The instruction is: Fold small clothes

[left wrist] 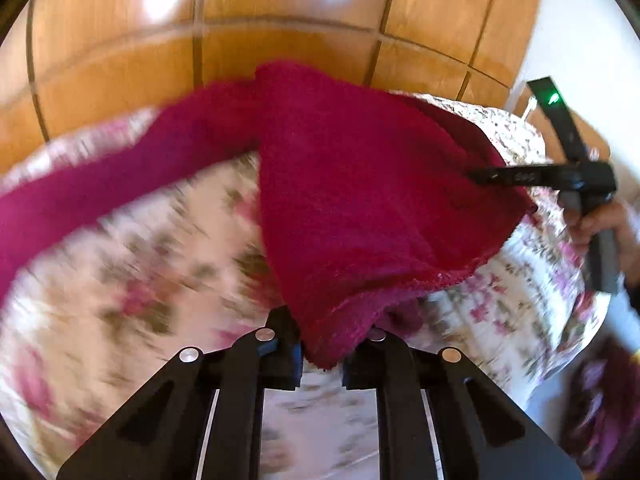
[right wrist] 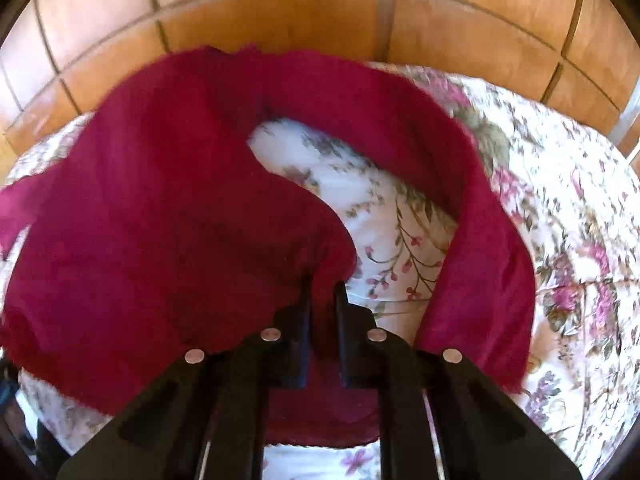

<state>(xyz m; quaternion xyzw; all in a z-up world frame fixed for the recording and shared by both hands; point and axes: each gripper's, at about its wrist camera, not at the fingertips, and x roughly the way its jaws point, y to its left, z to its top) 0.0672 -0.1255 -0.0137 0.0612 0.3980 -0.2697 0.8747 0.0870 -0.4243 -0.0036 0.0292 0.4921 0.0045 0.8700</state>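
A crimson knitted garment [left wrist: 360, 200] hangs lifted above a floral bedspread [left wrist: 132, 272]. My left gripper [left wrist: 320, 344] is shut on its lower hem. A sleeve [left wrist: 100, 184] trails off to the left. My right gripper [left wrist: 476, 176] shows at the right of the left wrist view, pinching the garment's right edge. In the right wrist view the right gripper [right wrist: 322, 284] is shut on a fold of the same garment [right wrist: 160, 220], and a sleeve [right wrist: 480, 240] curves round on the right over the bedspread [right wrist: 560, 220].
A wooden wardrobe with panelled doors [left wrist: 280, 12] stands behind the bed and also fills the top of the right wrist view [right wrist: 280, 12]. A white wall [left wrist: 580, 32] is at the far right. The person's hand [left wrist: 612, 224] holds the right gripper's handle.
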